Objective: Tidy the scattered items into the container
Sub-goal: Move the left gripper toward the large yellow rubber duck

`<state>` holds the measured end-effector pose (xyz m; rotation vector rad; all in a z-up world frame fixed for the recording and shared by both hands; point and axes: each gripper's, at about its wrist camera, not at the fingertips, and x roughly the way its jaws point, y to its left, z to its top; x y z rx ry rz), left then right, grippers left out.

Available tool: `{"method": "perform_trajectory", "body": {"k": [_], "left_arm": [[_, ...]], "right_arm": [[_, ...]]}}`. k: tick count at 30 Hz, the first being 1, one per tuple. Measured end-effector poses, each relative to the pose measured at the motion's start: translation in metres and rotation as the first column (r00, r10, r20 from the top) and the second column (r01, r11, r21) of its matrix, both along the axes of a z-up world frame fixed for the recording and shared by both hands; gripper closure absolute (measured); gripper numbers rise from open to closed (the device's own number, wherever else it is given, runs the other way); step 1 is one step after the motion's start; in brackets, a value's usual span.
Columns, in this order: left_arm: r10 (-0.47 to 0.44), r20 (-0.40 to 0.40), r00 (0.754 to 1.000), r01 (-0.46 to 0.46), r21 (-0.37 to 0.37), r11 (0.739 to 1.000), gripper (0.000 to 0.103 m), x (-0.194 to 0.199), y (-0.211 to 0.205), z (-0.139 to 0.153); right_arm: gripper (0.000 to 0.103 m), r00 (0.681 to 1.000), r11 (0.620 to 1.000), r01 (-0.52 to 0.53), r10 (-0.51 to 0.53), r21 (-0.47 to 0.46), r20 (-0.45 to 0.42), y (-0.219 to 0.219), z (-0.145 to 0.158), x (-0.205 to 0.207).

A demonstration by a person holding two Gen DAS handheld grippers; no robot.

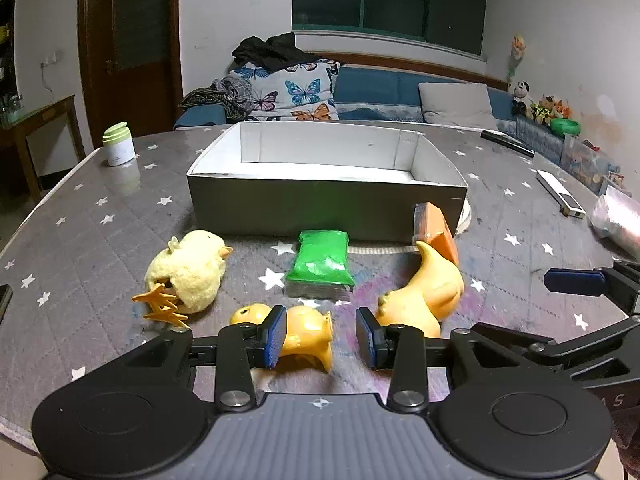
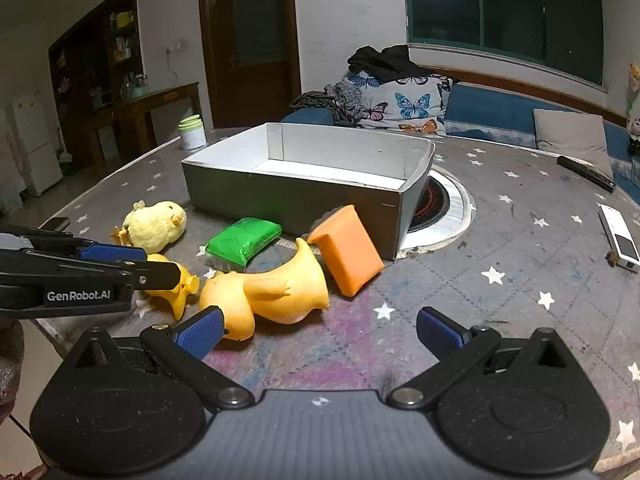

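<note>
An open grey box (image 1: 320, 200) with a white inside stands mid-table; it also shows in the right wrist view (image 2: 288, 196). In front of it lie a plush chick (image 1: 188, 272), a green packet (image 1: 322, 260), an orange block (image 1: 438, 232), a large yellow rubber duck (image 1: 424, 296) and a small yellow duck (image 1: 304, 332). My left gripper (image 1: 322, 336) is open, its pads either side of the small duck, low over the table. My right gripper (image 2: 318, 332) is open and empty, just in front of the large duck (image 2: 276, 292) and the orange block (image 2: 348, 252).
A green-lidded jar (image 1: 118, 144) stands at the table's far left. A white remote (image 1: 560, 194) and a black remote (image 1: 506, 142) lie at the right. A round hob ring (image 2: 444, 208) sits under the box's right corner. A sofa stands behind the table.
</note>
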<state>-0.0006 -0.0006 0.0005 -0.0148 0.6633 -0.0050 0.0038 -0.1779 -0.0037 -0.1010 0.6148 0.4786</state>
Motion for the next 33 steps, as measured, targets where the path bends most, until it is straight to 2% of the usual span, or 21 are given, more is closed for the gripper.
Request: {"method": "perform_trajectory", "body": {"k": [5, 7, 33], "left_arm": [[-0.001, 0.009, 1.000, 0.001, 0.016, 1.000, 0.063, -0.007, -0.003, -0.001], [0.002, -0.014, 1.000, -0.002, 0.014, 1.000, 0.063, -0.004, -0.005, -0.001], [-0.073, -0.026, 0.997, 0.072, -0.019, 0.997, 0.063, 0.000, -0.009, 0.000]], "right_arm": [[0.000, 1.000, 1.000, -0.006, 0.006, -0.019, -0.016, 0.006, -0.002, -0.003], [0.000, 1.000, 1.000, -0.012, 0.012, -0.010, -0.010, 0.006, -0.002, -0.007], [0.000, 0.997, 0.997, -0.076, 0.075, -0.028, -0.030, 0.022, -0.007, -0.005]]}}
